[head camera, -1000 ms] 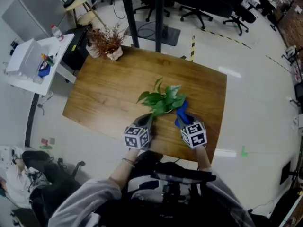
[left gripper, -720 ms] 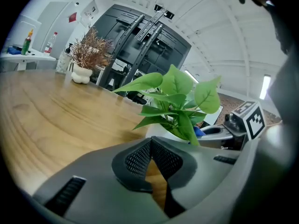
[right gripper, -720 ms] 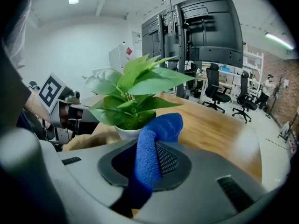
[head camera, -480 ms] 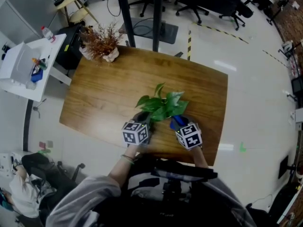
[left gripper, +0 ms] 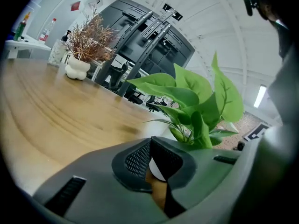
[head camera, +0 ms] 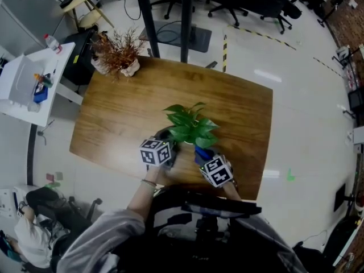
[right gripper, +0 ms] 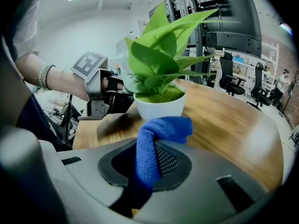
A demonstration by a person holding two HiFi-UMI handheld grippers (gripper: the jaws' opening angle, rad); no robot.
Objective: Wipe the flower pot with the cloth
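Note:
A white flower pot (head camera: pixel 183 144) with a leafy green plant (head camera: pixel 190 127) stands on the wooden table (head camera: pixel 125 107) near its front edge. My left gripper (head camera: pixel 169 140) is at the pot's left side, its jaws shut on the pot's white rim (left gripper: pixel 157 168). In the right gripper view the pot (right gripper: pixel 161 107) stands just beyond the blue cloth (right gripper: pixel 156 139), and the left gripper (right gripper: pixel 117 99) reaches in from the left. My right gripper (right gripper: pixel 152 157) is shut on the cloth, whose folded end sticks out close to the pot's near wall. From overhead the cloth (head camera: pixel 201 151) sits just in front of the pot.
A dried brown plant in a white vase (head camera: pixel 119 53) stands at the table's far left corner, also seen in the left gripper view (left gripper: pixel 79 62). A white side table (head camera: pixel 28 78) with a bottle stands left of the table. Office chairs (head camera: pixel 273 10) stand beyond.
The right gripper with the cloth has swung from the pot's right side round to its near side. The left gripper and the pot have shifted slightly left.

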